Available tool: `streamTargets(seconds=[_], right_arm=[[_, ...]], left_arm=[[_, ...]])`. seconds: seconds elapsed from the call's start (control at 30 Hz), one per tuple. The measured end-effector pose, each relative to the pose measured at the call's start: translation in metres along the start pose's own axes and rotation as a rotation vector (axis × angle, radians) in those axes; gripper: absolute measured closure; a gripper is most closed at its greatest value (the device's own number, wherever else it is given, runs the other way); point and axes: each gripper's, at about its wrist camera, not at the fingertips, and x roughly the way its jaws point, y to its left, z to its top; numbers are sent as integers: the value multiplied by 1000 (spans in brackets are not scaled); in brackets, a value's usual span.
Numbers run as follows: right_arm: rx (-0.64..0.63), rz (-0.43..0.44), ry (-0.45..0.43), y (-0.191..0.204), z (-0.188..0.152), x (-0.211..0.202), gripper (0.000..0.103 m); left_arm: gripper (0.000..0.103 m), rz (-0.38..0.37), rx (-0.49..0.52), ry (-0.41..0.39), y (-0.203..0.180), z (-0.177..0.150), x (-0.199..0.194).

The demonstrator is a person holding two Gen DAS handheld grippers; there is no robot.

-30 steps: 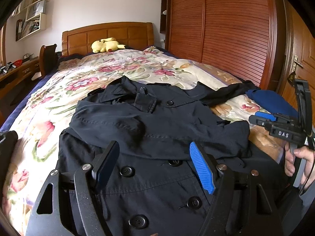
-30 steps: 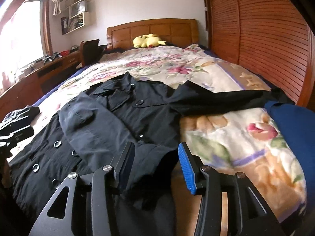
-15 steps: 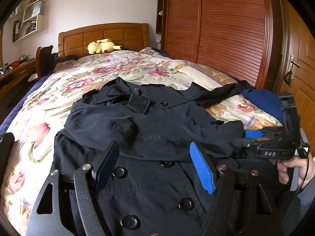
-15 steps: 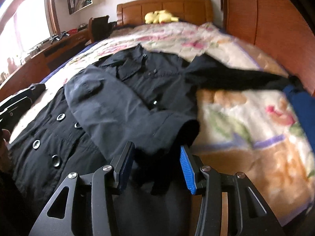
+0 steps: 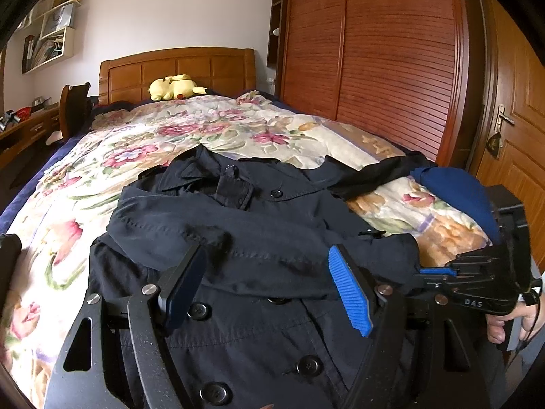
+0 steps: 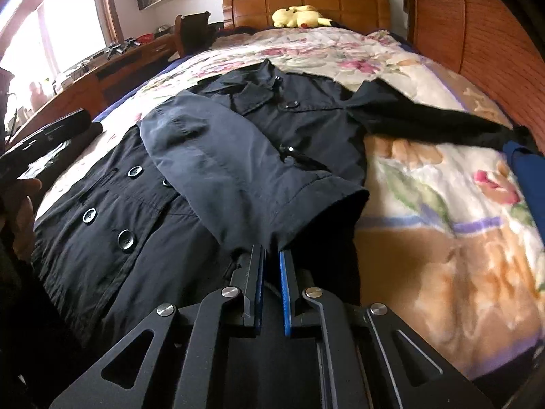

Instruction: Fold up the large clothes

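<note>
Because your right gripper (image 6: 271,255) has pinched the cuff (image 6: 316,211) of the sleeve folded over the coat (image 6: 112,225), you hold that sleeve's end ready to shift, I judge. Your left gripper (image 5: 269,286) hovers wide and empty above the coat's front, free to help. On the bed (image 5: 102,177) lie one coat, one sleeve folded in, one stretched out (image 6: 425,122).

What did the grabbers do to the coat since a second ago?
The right gripper dipped to the folded sleeve's cuff and snapped shut on its edge. The left gripper stayed open above the coat, holding nothing. The coat, the other sleeve and the plush toy stayed put.
</note>
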Motion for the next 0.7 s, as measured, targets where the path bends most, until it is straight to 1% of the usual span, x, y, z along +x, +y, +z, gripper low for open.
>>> streamTargets(seconds=[0.17,0.23,0.3,0.37,0.47,0.57,0.63,0.67,0.7], right_arm=[[-48,-98,-57,0,9,-15,82],[-58,-104,-64,-1,16,-14,75],[-71,-97,-67,0,22,-9,71],[-78,-95,-60,0,28,-1,70],[-70,-86,-14,-6,35,23,69],[-81,-120,77,-7,33,51,69],[-73,-110,132,-13,28,68,69],[-68,-100,142,-16,24,74,69],[-64,-90,129,-17,21,74,69]], left_arm=[[28,-1,15,1,-2,0,-1],[28,5,21,-2,-3,0,-3],[28,9,21,-3,-2,-1,-4],[28,7,18,-4,-2,-1,-5],[28,9,20,-2,-1,-1,-5],[28,9,22,-5,-1,-1,-5],[28,9,21,-8,0,-1,-7],[28,8,19,-9,1,-1,-8],[28,7,16,-10,1,-2,-9]])
